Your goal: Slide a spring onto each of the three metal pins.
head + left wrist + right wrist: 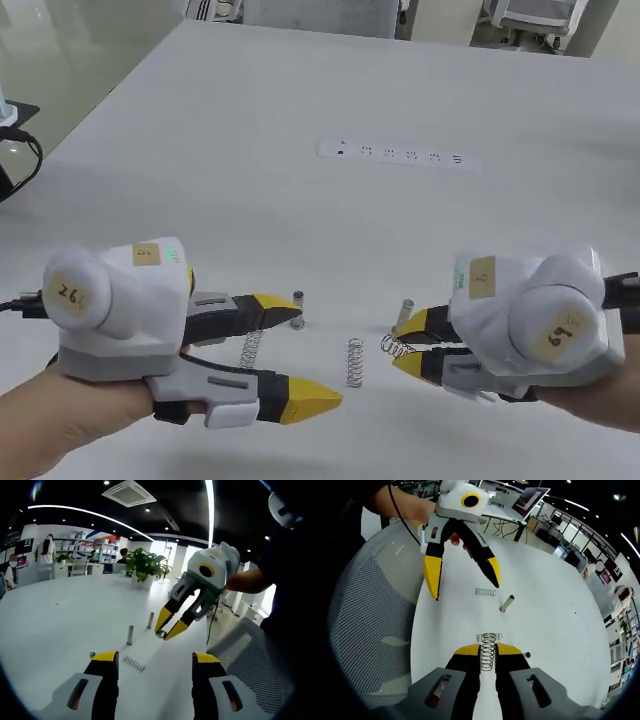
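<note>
In the head view my right gripper (396,346) is shut on a small steel spring (390,345) just beside an upright metal pin (406,311). Its own view shows that spring (488,655) standing up between the right gripper's (488,652) yellow jaws. My left gripper (318,356) is open with nothing between its jaws, and a second pin (297,299) stands by its upper jaw. Two loose springs (250,348) (354,362) lie on the table between the grippers. The left gripper view shows two pins (130,635) (150,620) and a loose spring (133,663).
The white table (300,200) carries a white power strip (400,156) further back. Office chairs (320,15) stand at its far edge. A mesh chair back (375,610) is at the table's near side. A black cable (25,160) lies at the left edge.
</note>
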Demonstrator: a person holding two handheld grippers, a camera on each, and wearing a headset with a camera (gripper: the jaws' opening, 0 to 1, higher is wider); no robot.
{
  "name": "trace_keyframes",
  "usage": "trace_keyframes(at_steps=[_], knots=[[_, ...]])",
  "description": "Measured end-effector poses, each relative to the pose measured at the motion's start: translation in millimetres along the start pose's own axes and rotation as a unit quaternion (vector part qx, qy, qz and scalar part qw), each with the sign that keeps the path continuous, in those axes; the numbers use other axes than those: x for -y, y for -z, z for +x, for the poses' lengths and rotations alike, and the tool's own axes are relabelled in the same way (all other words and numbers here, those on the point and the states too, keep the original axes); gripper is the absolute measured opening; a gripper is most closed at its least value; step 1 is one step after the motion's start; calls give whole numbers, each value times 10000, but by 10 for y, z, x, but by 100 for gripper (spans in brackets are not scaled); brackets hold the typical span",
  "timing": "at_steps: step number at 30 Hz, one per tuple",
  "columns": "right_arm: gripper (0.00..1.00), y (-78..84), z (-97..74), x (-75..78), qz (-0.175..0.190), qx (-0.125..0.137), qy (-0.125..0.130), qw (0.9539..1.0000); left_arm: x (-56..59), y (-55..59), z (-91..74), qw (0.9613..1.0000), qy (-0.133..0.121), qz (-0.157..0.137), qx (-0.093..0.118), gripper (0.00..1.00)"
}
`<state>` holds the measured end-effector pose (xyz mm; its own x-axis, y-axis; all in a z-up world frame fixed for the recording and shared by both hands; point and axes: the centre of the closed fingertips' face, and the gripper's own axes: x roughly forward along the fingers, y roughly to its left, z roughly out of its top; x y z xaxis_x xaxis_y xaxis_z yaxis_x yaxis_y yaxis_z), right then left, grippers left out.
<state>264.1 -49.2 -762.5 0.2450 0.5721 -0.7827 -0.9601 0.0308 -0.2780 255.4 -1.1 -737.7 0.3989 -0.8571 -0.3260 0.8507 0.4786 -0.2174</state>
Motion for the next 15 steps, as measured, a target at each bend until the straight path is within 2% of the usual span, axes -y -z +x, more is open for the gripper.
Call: trace_keyframes(at_steps=[6, 11, 13, 15], knots=[[8, -29, 19, -40, -209, -38, -48, 9998, 14, -40, 101, 10000, 89, -3, 41, 49], [8, -34, 52, -70, -232, -15, -122, 9997, 31, 24, 189, 9997, 202, 154, -63, 43], [8, -28, 71, -89, -259, -30, -170, 9995, 56, 31, 214, 9982, 289, 511, -80, 38], [8, -27, 85, -98, -246, -40, -211, 9995, 83, 10, 239, 9970, 341, 689, -26, 35]])
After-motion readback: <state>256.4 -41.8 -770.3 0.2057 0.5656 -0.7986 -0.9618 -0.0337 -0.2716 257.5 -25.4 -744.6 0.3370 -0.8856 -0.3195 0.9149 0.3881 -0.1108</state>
